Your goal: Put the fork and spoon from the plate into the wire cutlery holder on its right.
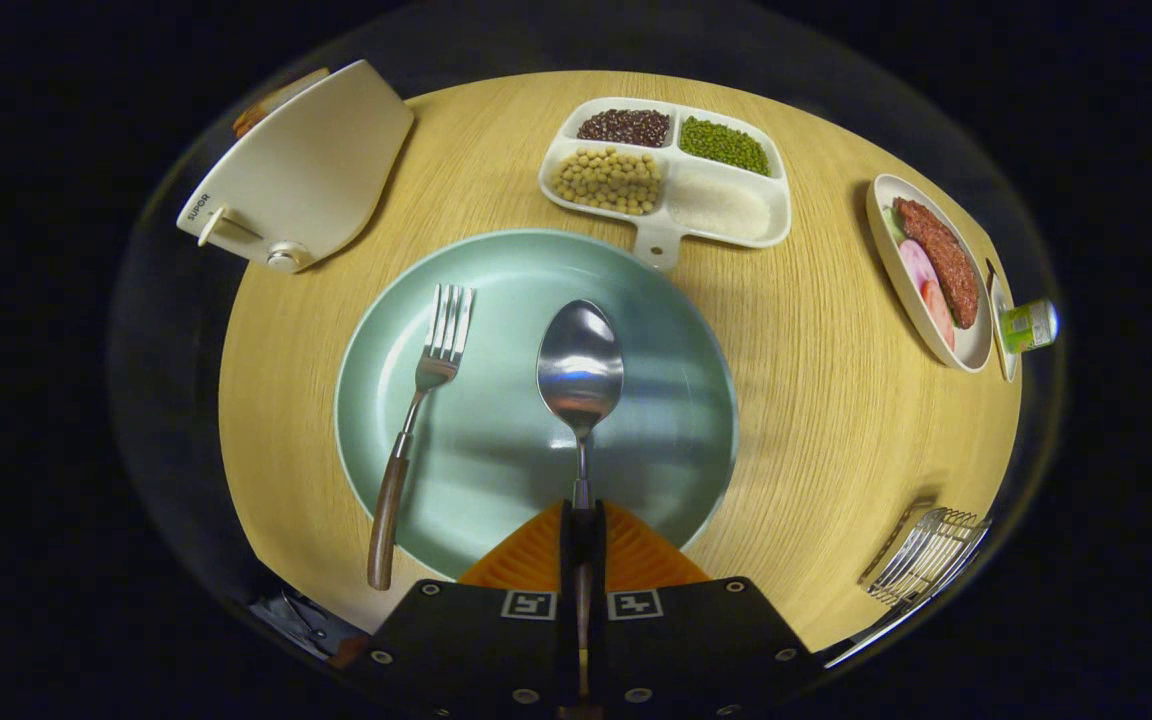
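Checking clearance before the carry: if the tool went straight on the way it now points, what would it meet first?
The tool, shut on the spoon, points across the green plate. Straight on, the first thing looks to be the divided tray of beans beyond the plate, its handle nearest. Height is unclear, so the spoon might pass over.

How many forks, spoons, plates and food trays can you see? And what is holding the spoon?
Forks: 1, the fork lying on the green plate
Spoons: 1, the spoon, pinched by its handle between the gripper fingers
Plates: 1
Food trays: 2, the bean tray and the meat dish
Total: 5
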The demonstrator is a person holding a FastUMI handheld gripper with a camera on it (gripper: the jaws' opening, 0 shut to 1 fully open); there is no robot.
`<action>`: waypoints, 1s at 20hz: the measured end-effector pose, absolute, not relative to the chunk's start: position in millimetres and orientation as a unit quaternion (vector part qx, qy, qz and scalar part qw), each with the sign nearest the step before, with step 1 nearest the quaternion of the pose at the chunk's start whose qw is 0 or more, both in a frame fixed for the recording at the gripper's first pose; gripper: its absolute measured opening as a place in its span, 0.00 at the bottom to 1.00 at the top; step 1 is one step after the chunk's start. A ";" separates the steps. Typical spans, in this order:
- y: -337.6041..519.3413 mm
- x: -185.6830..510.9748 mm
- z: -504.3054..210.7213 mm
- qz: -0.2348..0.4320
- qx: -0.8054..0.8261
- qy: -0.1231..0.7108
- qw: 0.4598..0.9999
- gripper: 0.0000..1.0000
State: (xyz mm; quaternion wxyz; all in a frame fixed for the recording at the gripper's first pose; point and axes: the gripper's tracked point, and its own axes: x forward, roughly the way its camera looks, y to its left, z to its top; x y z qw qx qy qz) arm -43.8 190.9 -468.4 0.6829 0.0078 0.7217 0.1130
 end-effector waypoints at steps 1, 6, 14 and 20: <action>189.4 -41.5 -462.9 0.113 0.014 0.715 0.690 0.04; 157.3 -32.2 -424.3 0.097 0.038 0.680 0.725 0.04; 44.4 -58.1 -367.9 0.022 0.057 0.647 0.760 0.04; -43.1 -106.8 -360.3 -0.036 0.066 0.655 0.752 0.04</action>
